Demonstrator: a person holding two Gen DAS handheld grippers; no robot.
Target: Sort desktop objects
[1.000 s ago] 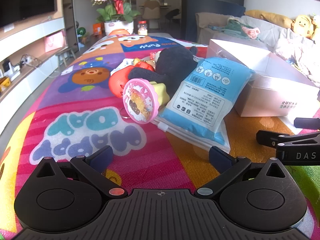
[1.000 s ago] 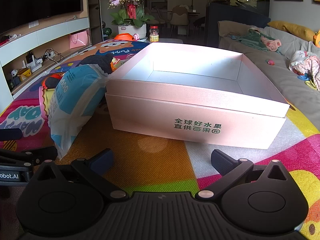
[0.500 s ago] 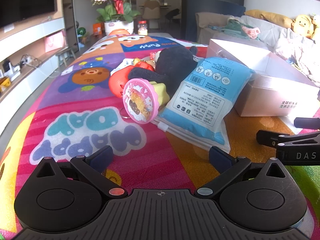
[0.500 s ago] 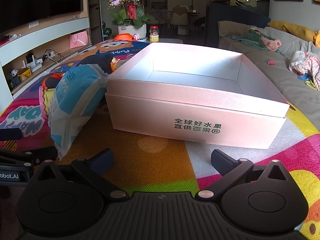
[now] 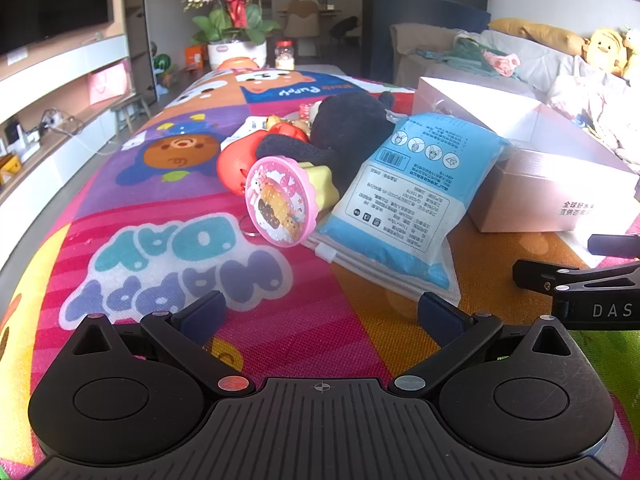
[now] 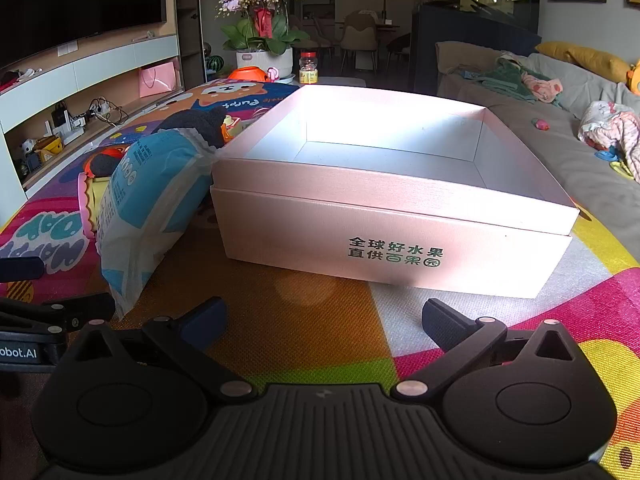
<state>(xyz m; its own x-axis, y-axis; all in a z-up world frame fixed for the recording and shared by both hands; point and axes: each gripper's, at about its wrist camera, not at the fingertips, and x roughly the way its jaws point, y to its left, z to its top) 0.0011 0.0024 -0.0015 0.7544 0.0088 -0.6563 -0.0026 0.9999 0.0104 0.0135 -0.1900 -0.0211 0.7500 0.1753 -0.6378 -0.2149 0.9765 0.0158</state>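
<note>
— What are your two hands doing?

— My left gripper [image 5: 320, 312] hangs low over the colourful mat [image 5: 160, 256], jaws spread wide, nothing between them. My right gripper [image 6: 322, 320] is just as released and empty, facing the pink box [image 6: 392, 248].

— What lies ahead of the left one?

— Nearest, the blue packet [image 5: 408, 196], leaning against the box's side. Just left of it a round pink toy [image 5: 280, 204] stands tilted on edge. Behind both lies a black plush toy [image 5: 344, 132] with a red toy [image 5: 236, 160] beside it.

— And the box?

— Open-topped, its inside bare. Far beyond stands a pot of orchids [image 6: 260, 20].
</note>
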